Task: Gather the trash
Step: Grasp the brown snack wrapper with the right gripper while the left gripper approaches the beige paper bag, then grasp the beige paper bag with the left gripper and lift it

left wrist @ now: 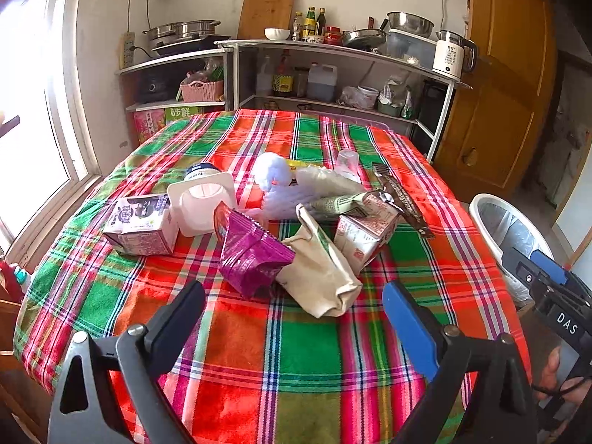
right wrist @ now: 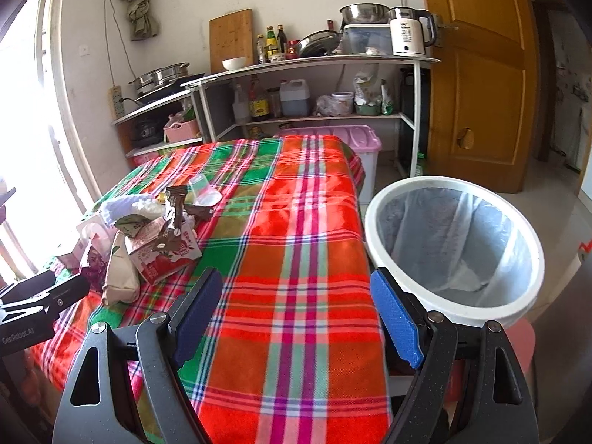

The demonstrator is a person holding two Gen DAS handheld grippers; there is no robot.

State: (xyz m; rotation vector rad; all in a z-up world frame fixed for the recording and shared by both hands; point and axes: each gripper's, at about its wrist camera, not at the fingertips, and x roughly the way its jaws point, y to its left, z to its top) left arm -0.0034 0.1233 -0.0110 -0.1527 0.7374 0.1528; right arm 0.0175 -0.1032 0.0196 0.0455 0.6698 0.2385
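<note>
Trash lies in a heap on the plaid tablecloth (left wrist: 281, 355): a purple foil bag (left wrist: 251, 255), a beige paper bag (left wrist: 322, 273), a red-and-white carton (left wrist: 366, 229), a purple milk carton (left wrist: 142, 224), a white plastic tub (left wrist: 203, 203), a clear cup (left wrist: 347, 164) and a brown wrapper (left wrist: 403, 199). My left gripper (left wrist: 294, 314) is open and empty, just short of the purple bag and the paper bag. My right gripper (right wrist: 296, 314) is open and empty over bare cloth, right of the heap (right wrist: 148, 244). A white lined bin (right wrist: 455, 248) stands past the table's right edge.
Shelves with pots, bottles and a kettle (left wrist: 451, 55) line the far wall. A wooden door (right wrist: 477, 74) is at the right and a bright window at the left. A pink-lidded box (right wrist: 355, 140) sits behind the table.
</note>
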